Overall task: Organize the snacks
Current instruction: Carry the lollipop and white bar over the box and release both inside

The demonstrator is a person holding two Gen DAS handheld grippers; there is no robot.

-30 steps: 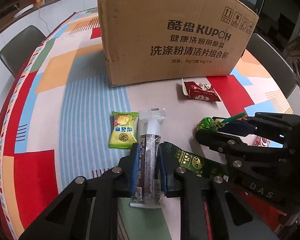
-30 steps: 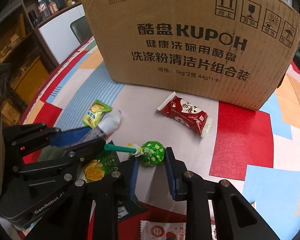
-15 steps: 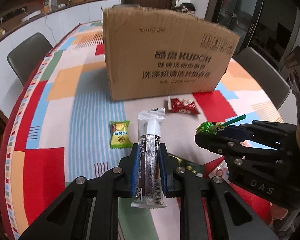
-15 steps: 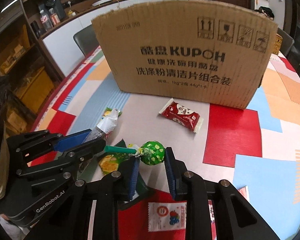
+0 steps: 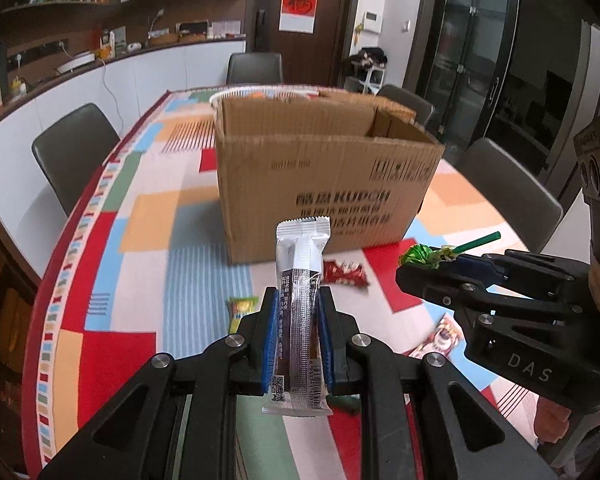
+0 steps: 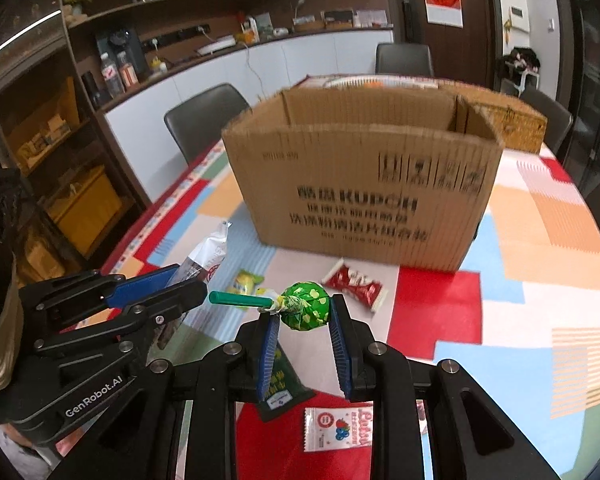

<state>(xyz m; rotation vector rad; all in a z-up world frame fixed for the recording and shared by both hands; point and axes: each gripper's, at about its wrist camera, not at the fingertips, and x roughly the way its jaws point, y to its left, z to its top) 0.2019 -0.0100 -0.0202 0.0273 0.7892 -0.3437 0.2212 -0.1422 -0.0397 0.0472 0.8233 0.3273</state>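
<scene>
While aloft: bar, lollipop, seemingly clamped.

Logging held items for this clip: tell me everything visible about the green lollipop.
The green lollipop has a round head wrapped in shiny, crinkled green foil with lighter green patches, twisted at the neck, and a plain green stick pointing left, roughly level, in the right wrist view. The right claw is shut on the head, its blue pads pressing both sides. It is held in the air above the patterned tablecloth, short of the open cardboard box. Nothing else touches it.
</scene>
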